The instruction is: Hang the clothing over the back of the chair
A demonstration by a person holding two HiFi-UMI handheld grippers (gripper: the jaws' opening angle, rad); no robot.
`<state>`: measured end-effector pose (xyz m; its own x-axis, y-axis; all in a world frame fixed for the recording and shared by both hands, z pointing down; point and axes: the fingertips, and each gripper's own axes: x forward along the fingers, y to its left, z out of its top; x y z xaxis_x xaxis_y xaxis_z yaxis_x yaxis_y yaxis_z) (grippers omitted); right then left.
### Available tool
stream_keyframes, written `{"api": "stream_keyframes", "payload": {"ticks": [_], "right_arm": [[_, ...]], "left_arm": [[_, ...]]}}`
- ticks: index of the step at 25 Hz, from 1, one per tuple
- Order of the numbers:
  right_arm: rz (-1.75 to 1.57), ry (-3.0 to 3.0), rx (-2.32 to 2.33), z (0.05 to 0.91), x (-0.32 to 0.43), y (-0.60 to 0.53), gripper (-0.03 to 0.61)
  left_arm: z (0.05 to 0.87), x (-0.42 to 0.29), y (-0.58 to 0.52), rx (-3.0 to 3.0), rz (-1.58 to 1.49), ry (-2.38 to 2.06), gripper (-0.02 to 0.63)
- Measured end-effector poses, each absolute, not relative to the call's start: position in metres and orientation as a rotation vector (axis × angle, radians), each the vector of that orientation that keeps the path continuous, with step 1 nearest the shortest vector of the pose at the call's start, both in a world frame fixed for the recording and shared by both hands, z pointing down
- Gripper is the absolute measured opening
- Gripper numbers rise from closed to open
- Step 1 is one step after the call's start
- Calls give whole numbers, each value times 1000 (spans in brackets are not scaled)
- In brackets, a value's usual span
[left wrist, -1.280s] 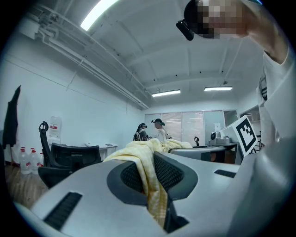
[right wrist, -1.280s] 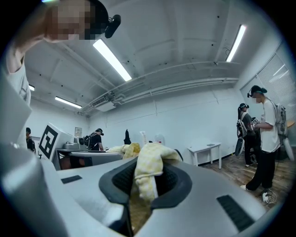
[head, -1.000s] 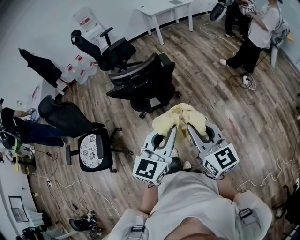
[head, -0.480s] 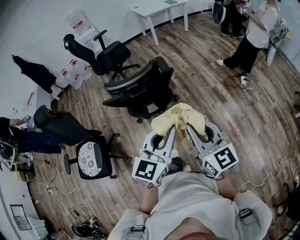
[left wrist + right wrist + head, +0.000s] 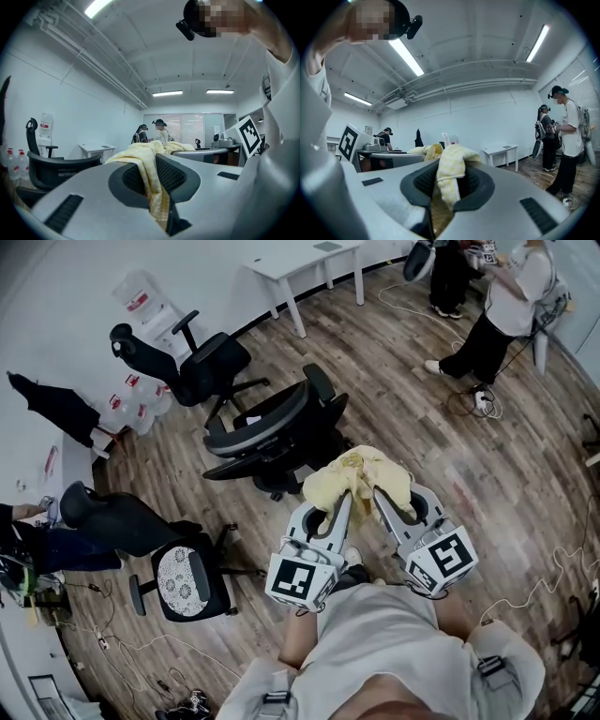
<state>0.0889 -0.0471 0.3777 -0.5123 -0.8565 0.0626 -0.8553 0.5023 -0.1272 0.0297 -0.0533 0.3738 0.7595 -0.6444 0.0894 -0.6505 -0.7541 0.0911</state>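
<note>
Yellow clothing (image 5: 361,479) bunched between left gripper (image 5: 343,505) and right gripper (image 5: 382,503), both clenched on it, black chair (image 5: 272,427) just beyond

Left tongs (image 5: 345,501) and right tongs (image 5: 378,495) pointing level ahead of torso, side by side, tips converging. Each pair of jaws closing nearly together, pinching fold of yellow clothing (image 5: 361,470). Marker cubes sitting nearest body.
</note>
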Motion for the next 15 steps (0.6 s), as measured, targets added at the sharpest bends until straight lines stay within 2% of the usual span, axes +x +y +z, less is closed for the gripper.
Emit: {"api": "stream_keyframes", "payload": {"ticks": [15], "right_arm": [[-206,2641,-1666,378,75,-121,66]], "left_arm": [[373,17,-132,2869,48,-926,58]]}}
